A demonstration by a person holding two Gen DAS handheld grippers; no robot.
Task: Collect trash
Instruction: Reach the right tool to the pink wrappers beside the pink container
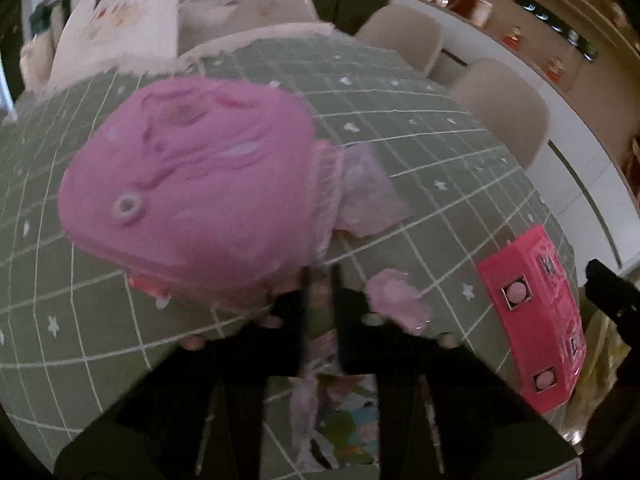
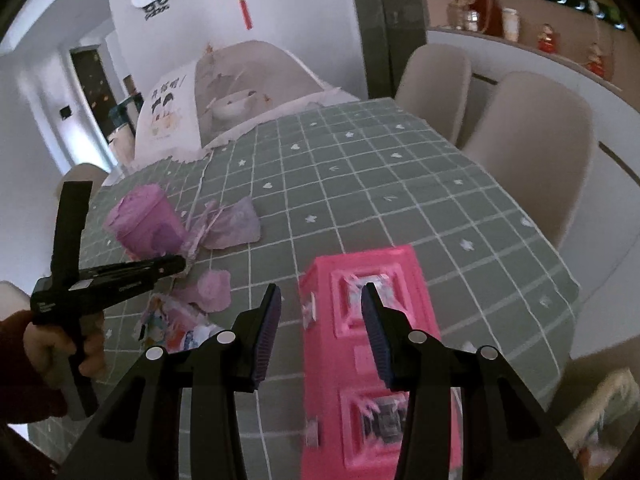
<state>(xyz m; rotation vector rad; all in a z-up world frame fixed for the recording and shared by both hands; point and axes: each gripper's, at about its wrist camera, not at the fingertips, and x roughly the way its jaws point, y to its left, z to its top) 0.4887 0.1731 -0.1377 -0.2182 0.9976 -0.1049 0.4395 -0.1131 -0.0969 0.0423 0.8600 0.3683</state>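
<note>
**Left gripper clamped near pink bin, right gripper spread over pink box**

Left gripper [image 1: 318, 300]: jaws nearly together, thin wrapper-like scrap [image 1: 316, 396] between them; exact pinch point blurred. Right gripper [image 2: 320, 320]: jaws wide apart, nothing between them, hovering above pink box [image 2: 372, 364]. Box bottom cut off by frame.

Crumpled pink wad [image 2: 212, 292] just beside left fingers. Printed wrappers [image 2: 176, 328] partly hidden behind right gripper's body. Pink bin [image 2: 146, 222] lies tipped on green grid tablecloth [image 2: 380, 184], liner [image 2: 236, 224] spilling from its mouth. In left view bin fills the frame, motion-blurred.

Far half of table open. Two beige chairs [image 2: 532, 152] along right edge; food cover [image 2: 248, 80] at far end.
</note>
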